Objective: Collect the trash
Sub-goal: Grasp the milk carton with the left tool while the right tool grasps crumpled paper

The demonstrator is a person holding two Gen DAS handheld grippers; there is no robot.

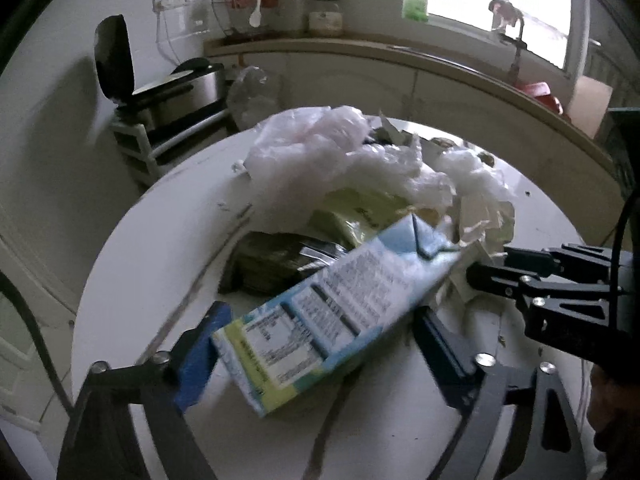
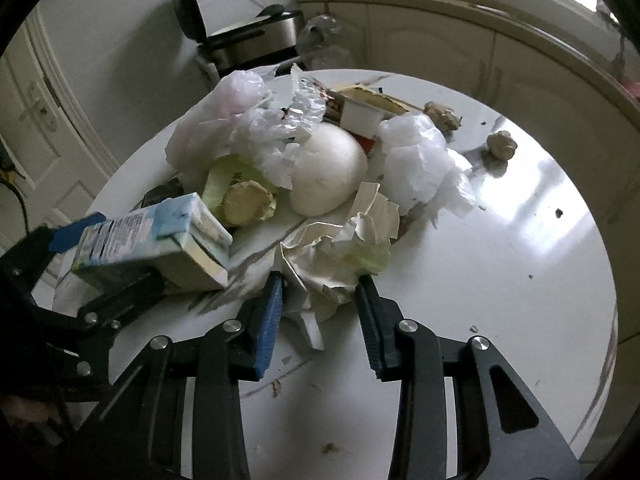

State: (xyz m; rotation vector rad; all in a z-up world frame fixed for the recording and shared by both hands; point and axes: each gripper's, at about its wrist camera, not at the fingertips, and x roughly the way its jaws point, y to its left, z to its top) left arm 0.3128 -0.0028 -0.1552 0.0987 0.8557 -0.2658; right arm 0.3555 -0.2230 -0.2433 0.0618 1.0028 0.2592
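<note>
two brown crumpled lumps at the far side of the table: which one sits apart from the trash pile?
The right-hand brown lump: it sits alone on the bare white table. The other lump sits against the white plastic wad at the pile's edge.

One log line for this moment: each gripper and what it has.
left gripper: shut on milk carton | right gripper: shut on crumpled paper | table: trash pile remains

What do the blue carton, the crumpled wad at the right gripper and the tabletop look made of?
Blue carton: printed paperboard, probably coated; sharp folded edges, slight sheen, dense label text.
Crumpled wad: paper, matte off-white; it holds stiff creases and torn edges.
Tabletop: hard, glossy white with grey veins, mirroring window light; marble, glass or laminate, cannot tell which.
</note>
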